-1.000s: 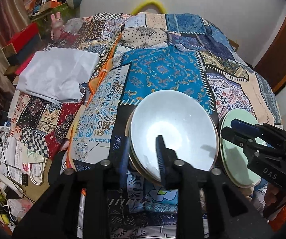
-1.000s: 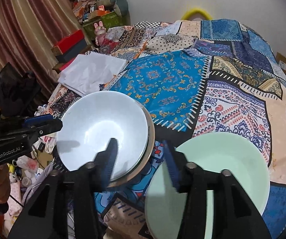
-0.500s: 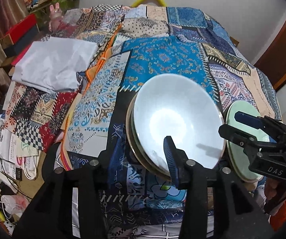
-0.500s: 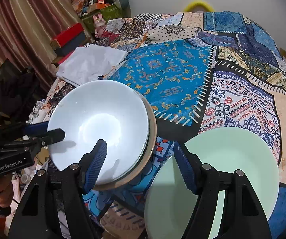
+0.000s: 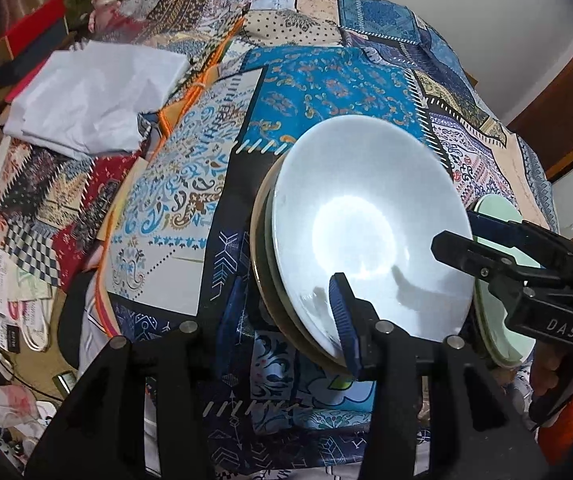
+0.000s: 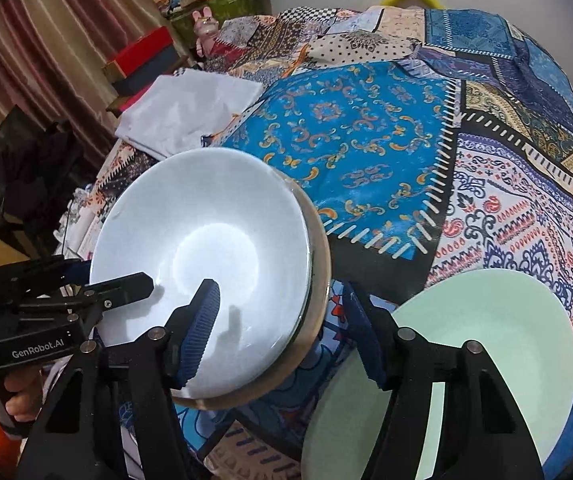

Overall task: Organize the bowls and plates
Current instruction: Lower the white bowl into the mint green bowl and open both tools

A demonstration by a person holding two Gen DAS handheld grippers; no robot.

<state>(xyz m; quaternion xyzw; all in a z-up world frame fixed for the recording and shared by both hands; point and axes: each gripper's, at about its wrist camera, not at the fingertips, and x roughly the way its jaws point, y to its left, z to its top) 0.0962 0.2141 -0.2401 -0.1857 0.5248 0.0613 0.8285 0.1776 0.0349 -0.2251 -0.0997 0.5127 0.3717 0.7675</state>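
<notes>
Straddling the stack's near rim, left gripper (image 5: 290, 312) fingers spread around the white bowl (image 5: 370, 232); right gripper (image 6: 286, 332) closing, rim between, unpinched.

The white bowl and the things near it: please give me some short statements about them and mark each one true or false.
1. The white bowl sits on top of a stack of plates. True.
2. The green plate lies under the white bowl. False: it lies apart, beside the stack, on the patterned cloth.
3. The white bowl holds food. False: it is empty.
4. A folded white cloth lies on the bed beyond the bowl. True.
5. The right gripper has one finger over the bowl's inside and one outside the stack. True; its jaws are closing.
</notes>
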